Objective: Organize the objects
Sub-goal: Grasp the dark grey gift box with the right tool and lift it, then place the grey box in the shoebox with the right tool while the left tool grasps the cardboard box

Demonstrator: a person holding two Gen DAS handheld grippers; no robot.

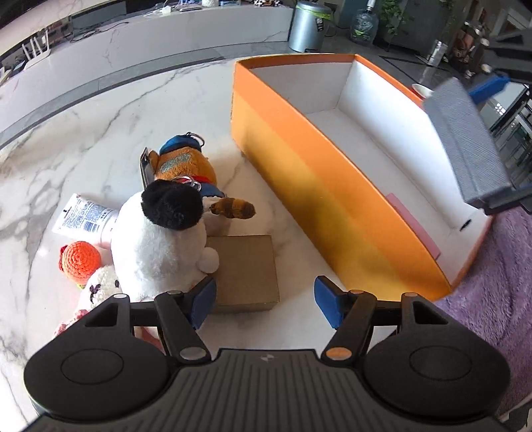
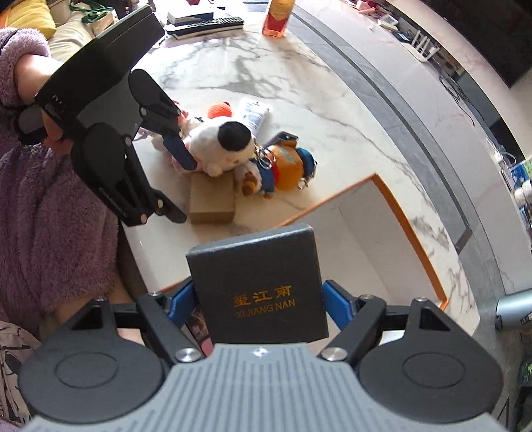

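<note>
Squarely between right tongs (image 2: 257, 299) (clamped): grey box (image 2: 262, 285)

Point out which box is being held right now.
The dark grey lettered box, clamped in the right gripper; the brown box and orange box rest on the table.

I see a white marble table (image 1: 99, 109) carrying an orange box (image 1: 299, 172), a brown carton (image 1: 246, 272), a heap of plush toys (image 1: 159, 246), a tube (image 1: 83, 216) and a bottle (image 2: 278, 16).
</note>
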